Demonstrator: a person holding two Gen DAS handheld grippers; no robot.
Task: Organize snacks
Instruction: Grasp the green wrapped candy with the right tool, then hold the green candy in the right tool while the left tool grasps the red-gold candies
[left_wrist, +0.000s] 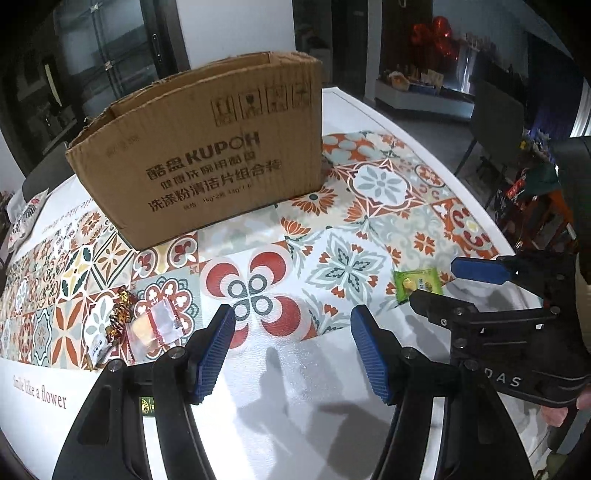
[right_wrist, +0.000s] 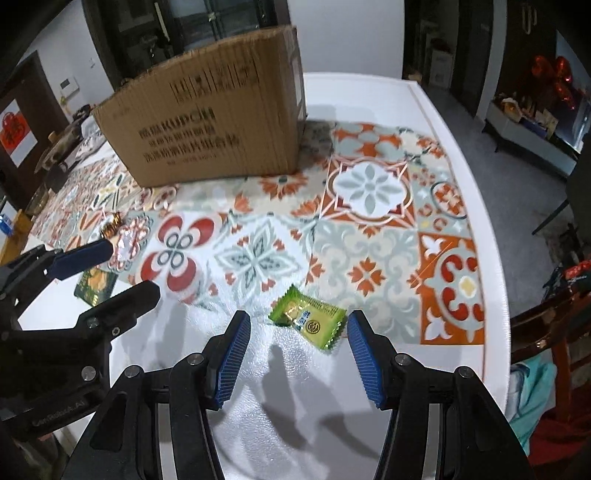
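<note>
An open cardboard box (left_wrist: 207, 155) stands at the back of the patterned tablecloth; it also shows in the right wrist view (right_wrist: 207, 118). A green snack packet (right_wrist: 308, 317) lies flat just ahead of my right gripper (right_wrist: 297, 343), which is open and empty; the packet also shows in the left wrist view (left_wrist: 417, 284). My left gripper (left_wrist: 293, 334) is open and empty above the cloth. To its left lie a brown-gold candy (left_wrist: 120, 314), a clear packet with an orange snack (left_wrist: 155, 326) and a white packet (left_wrist: 98, 350). A dark green packet (right_wrist: 96, 282) lies under the left gripper's fingers.
The white table edge (right_wrist: 491, 221) curves along the right. A wooden chair (right_wrist: 554, 332) with cloth stands beyond it. A white patterned bag (left_wrist: 26, 218) lies at the far left. Dark cabinets and a low shelf (left_wrist: 424, 92) stand behind.
</note>
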